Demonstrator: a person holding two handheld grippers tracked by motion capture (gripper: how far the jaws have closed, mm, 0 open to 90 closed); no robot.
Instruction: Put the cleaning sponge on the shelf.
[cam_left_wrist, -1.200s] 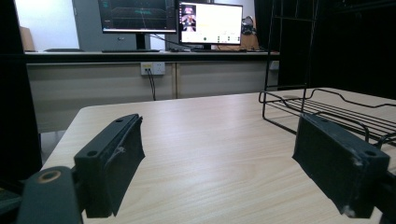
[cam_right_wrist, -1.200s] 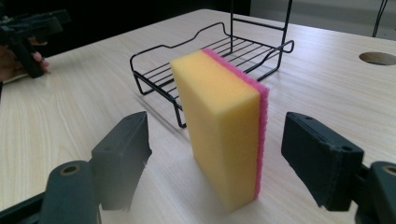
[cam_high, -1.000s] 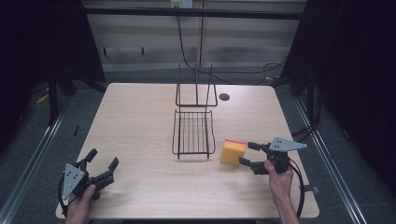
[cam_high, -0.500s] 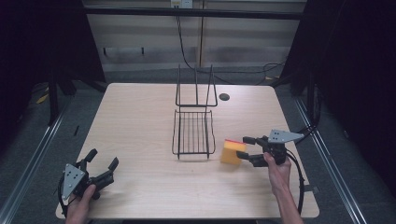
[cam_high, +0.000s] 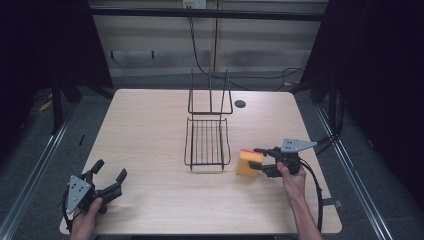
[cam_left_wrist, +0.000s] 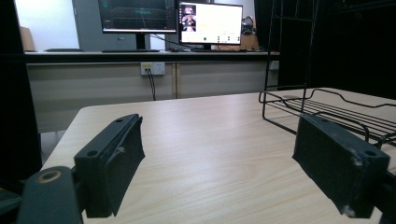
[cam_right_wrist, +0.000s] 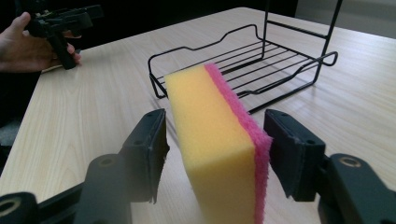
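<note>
sponge (cam_right_wrist: 215, 140) on edge on desk (cam_high: 150, 130), 4 o'clock of wire rack (cam_high: 207, 142) | right claw (cam_high: 258, 161) open, straddling, gaps visible | left claw (cam_high: 106, 176) wide, empty | likely light, squashy; pinch broad faces

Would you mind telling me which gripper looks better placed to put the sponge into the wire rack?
Probably the right. The right gripper has its open jaws on either side of the sponge, just beside the wire rack. The left gripper sits open at the table's near-left corner, far from both.
</note>
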